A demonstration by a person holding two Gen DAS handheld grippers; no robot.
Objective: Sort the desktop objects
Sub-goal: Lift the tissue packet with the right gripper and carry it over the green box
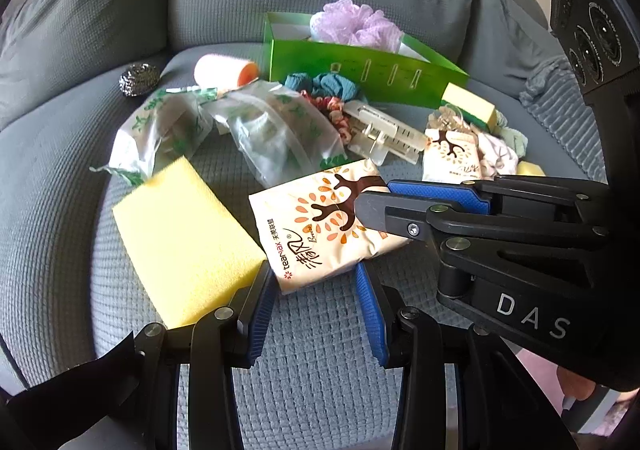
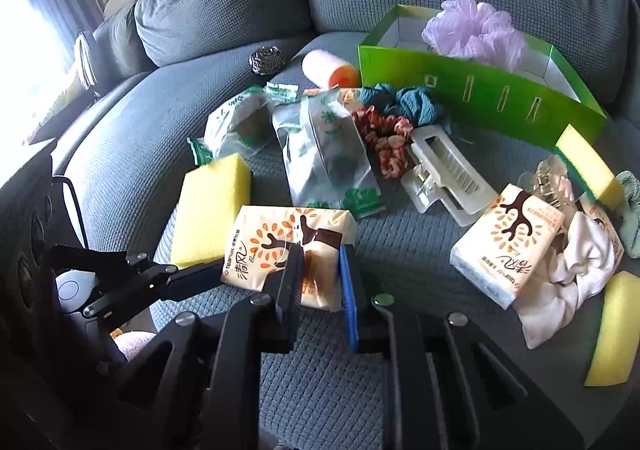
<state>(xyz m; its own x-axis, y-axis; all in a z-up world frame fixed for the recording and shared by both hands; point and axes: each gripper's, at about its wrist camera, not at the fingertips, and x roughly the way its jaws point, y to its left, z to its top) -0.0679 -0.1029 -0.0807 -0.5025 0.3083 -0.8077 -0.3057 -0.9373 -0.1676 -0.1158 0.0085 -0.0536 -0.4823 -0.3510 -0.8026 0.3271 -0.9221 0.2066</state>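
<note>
Closest in, on the grey sofa seat (image 1: 320,350): right hand-held gripper (image 2: 320,254) clenched on the near right end of a tissue pack (image 2: 272,246), black finger over the printed tree, blue pad against the pack's right edge. Left hand-held gripper (image 1: 314,274) coming in from the left, jaws part-way apart, the pack's near left corner between the tips; impossible to tell whether the pads press on it. Pack flat on the seat, near the front, touching a plain yellow sponge (image 1: 180,234) on its left.

Off to the right, well apart: second tissue pack (image 2: 508,242) leaning on a crumpled white cloth (image 2: 568,274), another yellow sponge (image 2: 612,330) nearer at the far right edge.

Mid-seat, just beyond the gripped pack: two clear plastic bags with green print (image 2: 328,157), a clear hair claw (image 2: 440,173) to their right, a red patterned scrunchie (image 2: 380,141) between them, a teal scrunchie (image 2: 404,99) behind. Green-backed sponge (image 2: 588,165) on the right, at the corner of the box.

Farthest back: open green box (image 2: 480,93) holding a lilac bath puff (image 2: 476,29); left of it a pink roller with an orange end (image 2: 328,69), then a steel scourer (image 2: 266,59) against the back cushions.
</note>
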